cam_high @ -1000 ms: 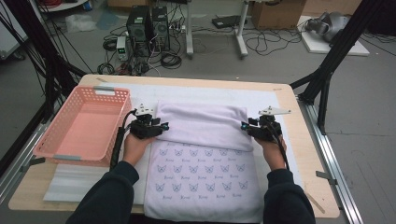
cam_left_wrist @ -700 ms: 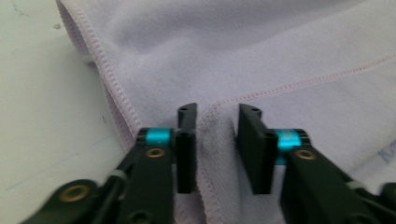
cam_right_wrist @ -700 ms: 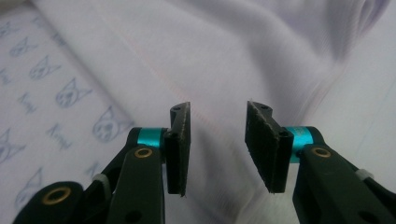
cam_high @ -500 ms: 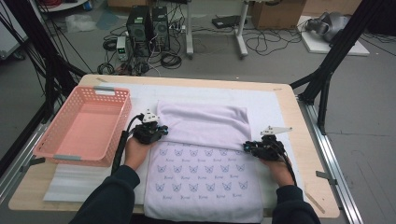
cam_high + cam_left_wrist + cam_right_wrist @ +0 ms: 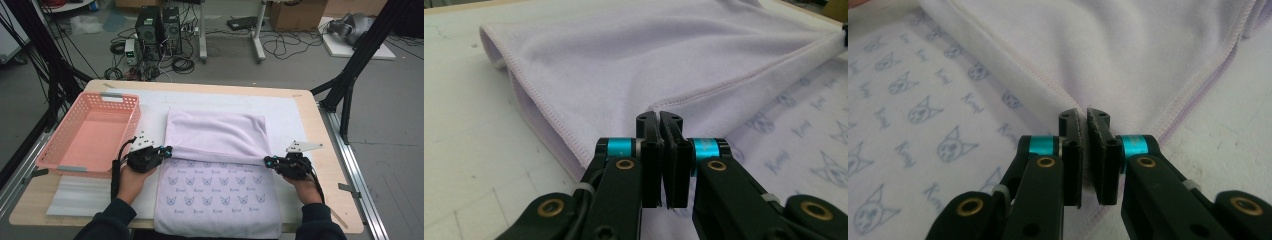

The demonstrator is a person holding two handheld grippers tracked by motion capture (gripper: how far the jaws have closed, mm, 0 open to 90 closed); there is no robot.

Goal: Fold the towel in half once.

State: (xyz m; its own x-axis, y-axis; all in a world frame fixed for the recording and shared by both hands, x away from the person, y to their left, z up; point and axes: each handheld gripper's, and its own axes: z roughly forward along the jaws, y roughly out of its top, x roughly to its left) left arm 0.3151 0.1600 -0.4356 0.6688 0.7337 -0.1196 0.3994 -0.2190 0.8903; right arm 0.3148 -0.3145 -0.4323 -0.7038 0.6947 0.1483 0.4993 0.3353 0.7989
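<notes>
High view: the lilac towel (image 5: 215, 165) lies mid-table, its far half folded over toward six o'clock. The left gripper (image 5: 167, 150) pinches the folded edge's nine o'clock corner; the right gripper (image 5: 267, 161) pinches its three o'clock corner. A pink basket (image 5: 90, 132) sits at nine o'clock.

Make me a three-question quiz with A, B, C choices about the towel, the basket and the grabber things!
1. Where is the basket?
A. left of the towel
B. on the towel
C. under the table

2. What colour is the basket?
A. green
B. pink
C. black

3. What are the two grippers doing?
A. lying in the basket
B. hanging open in the air
C. pinching the towel's folded edge

Answers:
1 A, it sits beside the towel on the table's left side.
2 B, its mesh walls are pink.
3 C, the left gripper and right gripper have jaws shut on the hem.
</notes>
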